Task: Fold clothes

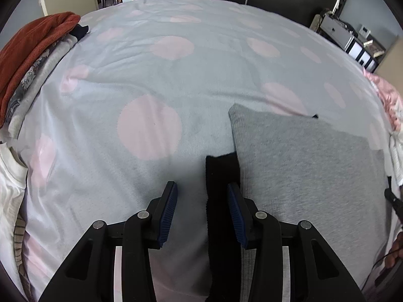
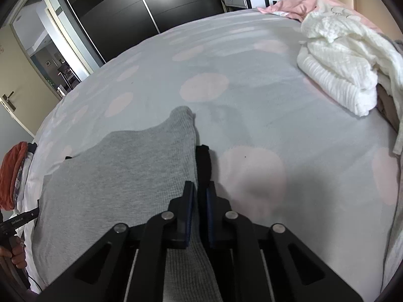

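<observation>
A folded grey garment (image 1: 302,166) lay on the bed (image 1: 176,75), whose cover was grey with pink dots, and a black piece of cloth (image 1: 219,201) ran along its edge. The left tongs (image 1: 202,196) stood open over that black strip, gripping nothing. The right tongs (image 2: 200,193) were closed on the garment's edge where grey met black. A white knitted garment (image 2: 337,70) sat well apart, and a pile topped with rust-red cloth (image 1: 30,50) lay at the bed's side.
</observation>
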A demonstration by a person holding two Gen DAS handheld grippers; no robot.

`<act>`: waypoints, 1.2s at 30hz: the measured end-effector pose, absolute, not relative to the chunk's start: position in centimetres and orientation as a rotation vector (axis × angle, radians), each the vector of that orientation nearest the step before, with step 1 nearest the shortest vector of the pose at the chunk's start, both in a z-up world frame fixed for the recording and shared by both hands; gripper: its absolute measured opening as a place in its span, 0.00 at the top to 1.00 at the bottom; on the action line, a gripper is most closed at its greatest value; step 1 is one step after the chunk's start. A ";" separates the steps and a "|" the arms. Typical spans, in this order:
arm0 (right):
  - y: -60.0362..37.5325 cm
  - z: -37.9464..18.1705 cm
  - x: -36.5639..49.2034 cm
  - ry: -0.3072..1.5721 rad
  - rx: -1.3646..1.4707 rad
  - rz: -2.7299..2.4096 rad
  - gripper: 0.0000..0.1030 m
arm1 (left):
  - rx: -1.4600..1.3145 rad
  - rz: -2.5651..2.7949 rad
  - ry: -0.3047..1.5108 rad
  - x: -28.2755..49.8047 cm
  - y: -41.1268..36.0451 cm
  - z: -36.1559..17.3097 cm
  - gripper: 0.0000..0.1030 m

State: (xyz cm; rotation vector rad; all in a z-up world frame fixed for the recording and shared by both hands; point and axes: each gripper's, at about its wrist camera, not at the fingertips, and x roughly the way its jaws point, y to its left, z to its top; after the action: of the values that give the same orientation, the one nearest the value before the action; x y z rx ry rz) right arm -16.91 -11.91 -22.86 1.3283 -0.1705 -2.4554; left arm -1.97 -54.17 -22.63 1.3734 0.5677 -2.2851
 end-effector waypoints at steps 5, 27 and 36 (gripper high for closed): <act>-13.8 -19.4 -14.8 -0.079 1.223 -2.488 0.92 | 1.305 -2.343 0.587 -1.5 -54.2 -21.0 0.58; -37.0 -12.3 -5.9 0.267 1.028 -2.351 0.93 | 1.157 -2.294 0.963 2.2 -60.1 -18.9 0.62; -46.8 -18.3 -5.1 0.362 1.144 -2.196 0.93 | 1.160 -2.224 0.994 1.9 -61.5 -20.6 0.62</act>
State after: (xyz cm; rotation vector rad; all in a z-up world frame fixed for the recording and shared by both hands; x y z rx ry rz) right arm -5.15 -46.82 -18.30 1.1439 0.3621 -2.1963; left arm 1.94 -61.50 -20.57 1.1600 0.9940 -2.2244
